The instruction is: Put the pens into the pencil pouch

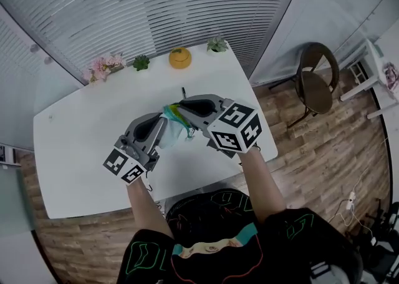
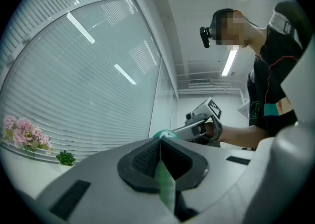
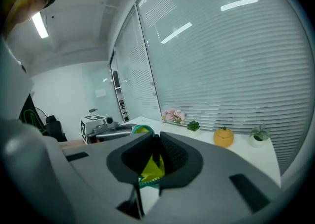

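Now pen (image 3: 155, 150) at pencil pouch (image 1: 174, 118).

Matt plastic tools, a soft pouch, a smooth desk.

The left tool (image 2: 160, 161) and the right tool (image 3: 155, 156) have matt grey plastic shells with black, finely ribbed pads. At the centre of the head view, the pouch (image 1: 173, 119) looks like thin cloth with a slight sheen, though it is too small to be sure. The pen (image 3: 155, 145) is smooth and dark. The desk (image 1: 81, 151) is smooth white with a faint gloss, and the floor (image 1: 324, 151) at right is grained wood plank.
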Demonstrator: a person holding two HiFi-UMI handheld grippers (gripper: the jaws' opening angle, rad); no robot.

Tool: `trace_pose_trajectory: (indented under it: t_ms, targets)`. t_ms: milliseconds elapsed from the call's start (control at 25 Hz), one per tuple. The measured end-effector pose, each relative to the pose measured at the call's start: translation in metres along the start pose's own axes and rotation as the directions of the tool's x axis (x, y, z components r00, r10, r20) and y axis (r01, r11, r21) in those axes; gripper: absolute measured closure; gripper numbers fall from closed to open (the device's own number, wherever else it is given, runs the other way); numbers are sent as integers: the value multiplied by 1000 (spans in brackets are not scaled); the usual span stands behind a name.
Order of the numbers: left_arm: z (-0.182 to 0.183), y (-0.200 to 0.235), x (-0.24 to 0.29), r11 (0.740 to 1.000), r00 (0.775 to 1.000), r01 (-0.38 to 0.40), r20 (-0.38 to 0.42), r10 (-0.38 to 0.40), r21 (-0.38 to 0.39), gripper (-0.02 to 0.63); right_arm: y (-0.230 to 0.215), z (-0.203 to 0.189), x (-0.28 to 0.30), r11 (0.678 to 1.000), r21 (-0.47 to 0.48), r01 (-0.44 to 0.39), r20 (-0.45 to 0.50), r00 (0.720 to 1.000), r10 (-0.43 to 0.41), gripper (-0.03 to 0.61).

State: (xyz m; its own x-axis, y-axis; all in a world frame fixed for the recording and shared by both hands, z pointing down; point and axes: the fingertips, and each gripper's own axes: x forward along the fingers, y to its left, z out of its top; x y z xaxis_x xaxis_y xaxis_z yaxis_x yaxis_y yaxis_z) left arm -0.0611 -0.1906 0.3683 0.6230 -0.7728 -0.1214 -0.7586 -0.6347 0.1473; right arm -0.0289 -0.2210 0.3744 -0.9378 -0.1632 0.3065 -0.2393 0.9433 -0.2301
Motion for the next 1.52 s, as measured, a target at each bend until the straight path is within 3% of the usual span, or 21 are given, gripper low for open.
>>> trace_pose_trajectory:
  t_ms: [200, 400, 680, 880, 1160, 1520]
  targets:
    - [-2, 4, -4, 1000, 1000, -13, 17, 13, -17, 614, -5, -11, 4, 1000, 24, -1, -58, 998, 2, 532]
    - [-1, 13, -15, 999, 999, -38, 16, 38, -26, 614, -8, 7, 4, 997, 78, -7, 56, 998, 3, 528]
    - [-13, 28, -25, 998, 999, -38, -14, 37, -60, 614, -48, 10, 10, 981, 152, 125, 77, 987, -138, 529]
    - [-17, 34, -35, 996, 999, -27, -27, 25, -81, 612, -76, 1, 26, 960, 182, 212, -5, 977, -214, 531]
    - [-17, 41, -43, 996, 999, -4, -41, 0, -87, 612, -111, -16, 52, 942, 173, 286, -163, 952, -259, 531]
    - [-24, 58, -58, 992, 999, 1, -37, -5, -125, 612, -150, -68, 97, 920, 219, 324, -445, 873, -201, 531]
